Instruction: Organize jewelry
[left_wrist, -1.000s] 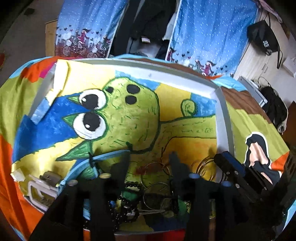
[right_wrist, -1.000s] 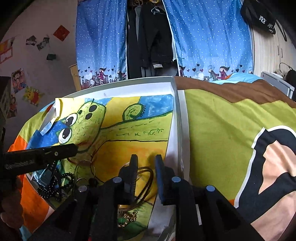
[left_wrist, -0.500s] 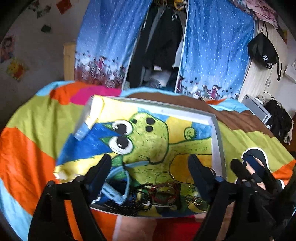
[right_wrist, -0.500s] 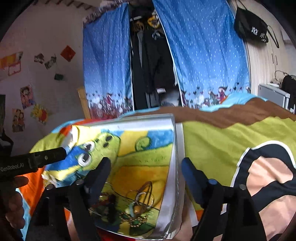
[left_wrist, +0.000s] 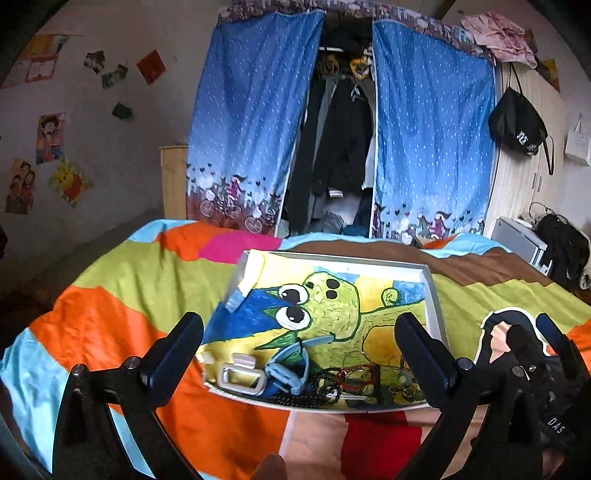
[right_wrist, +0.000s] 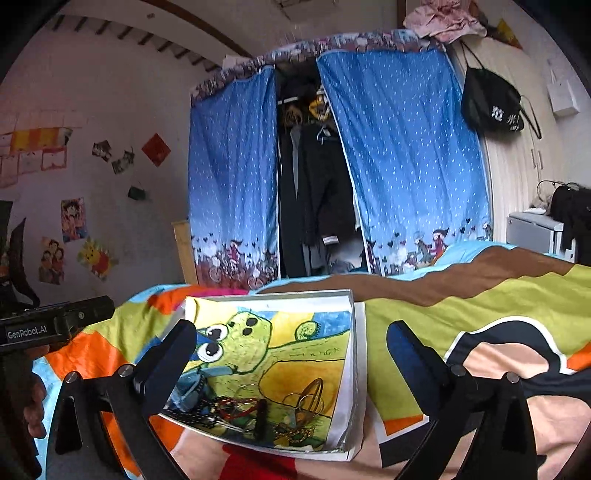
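Observation:
A shallow white tray (left_wrist: 431, 291) lined with a green cartoon drawing lies on the bed; it also shows in the right wrist view (right_wrist: 358, 332). Along its near edge lie a white hair clip (left_wrist: 242, 376), a blue hair clip (left_wrist: 290, 365), a black bead string (left_wrist: 314, 391), a red bracelet (left_wrist: 356, 373) and thin metal bangles (right_wrist: 308, 397), with a gold chain (right_wrist: 291, 432). My left gripper (left_wrist: 299, 354) is open wide and empty, held above and short of the tray. My right gripper (right_wrist: 291, 358) is open wide and empty too.
The bed has a bright patchwork cover (left_wrist: 122, 295). Blue curtains (left_wrist: 251, 122) frame an open wardrobe behind it. A black bag (left_wrist: 517, 125) hangs at the right. The other gripper's body (right_wrist: 44, 328) shows at the left of the right wrist view.
Both grippers have opened wide and pulled up and back from the jewelry at the tray's near edge. The whole tray and the room now show.

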